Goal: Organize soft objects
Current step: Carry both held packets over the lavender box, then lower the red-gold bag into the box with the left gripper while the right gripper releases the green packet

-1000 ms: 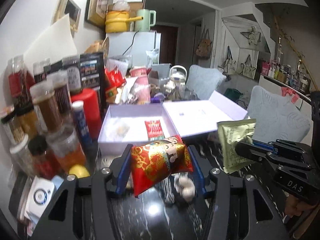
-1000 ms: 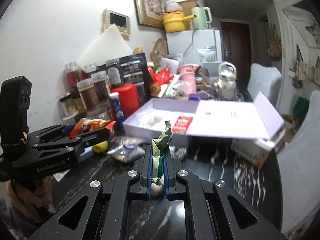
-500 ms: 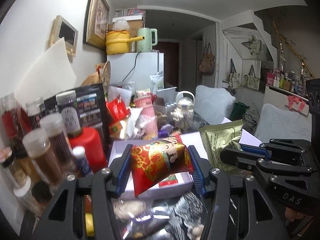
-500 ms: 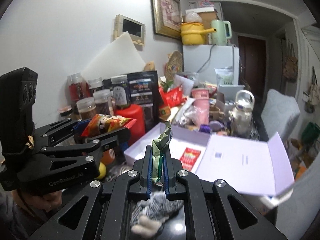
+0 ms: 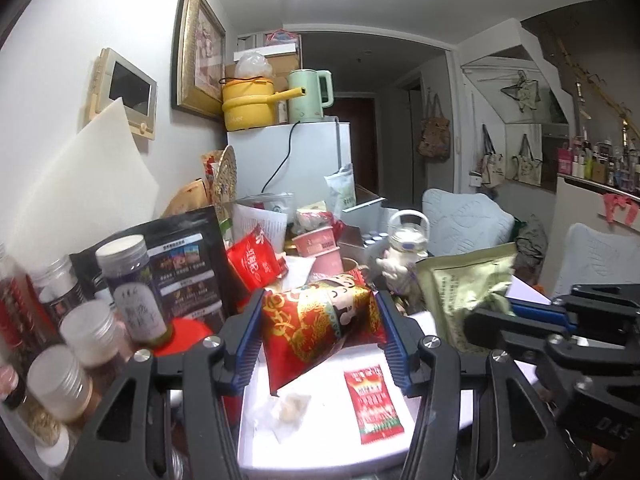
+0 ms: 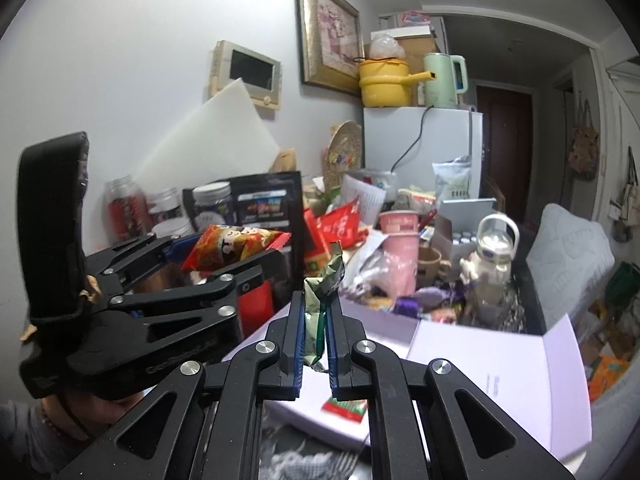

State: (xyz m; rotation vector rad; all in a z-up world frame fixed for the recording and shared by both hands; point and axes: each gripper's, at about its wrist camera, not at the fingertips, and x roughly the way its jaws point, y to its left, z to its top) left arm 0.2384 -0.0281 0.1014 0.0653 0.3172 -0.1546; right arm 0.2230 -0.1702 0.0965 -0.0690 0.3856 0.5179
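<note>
The left gripper (image 5: 320, 336) clamps a red snack packet (image 5: 316, 328); the right gripper (image 6: 314, 338) clamps a green pouch (image 6: 320, 300) edge-on. Both are suspended directly above the open lavender box (image 5: 320, 432), which lies below and slightly forward; the left gripper is nearer its interior.

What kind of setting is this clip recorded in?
Most likely a lived-in home, a cluttered kitchen or dining corner: a small white fridge with a yellow pot on top, and tote bags hung by the hallway.
</note>
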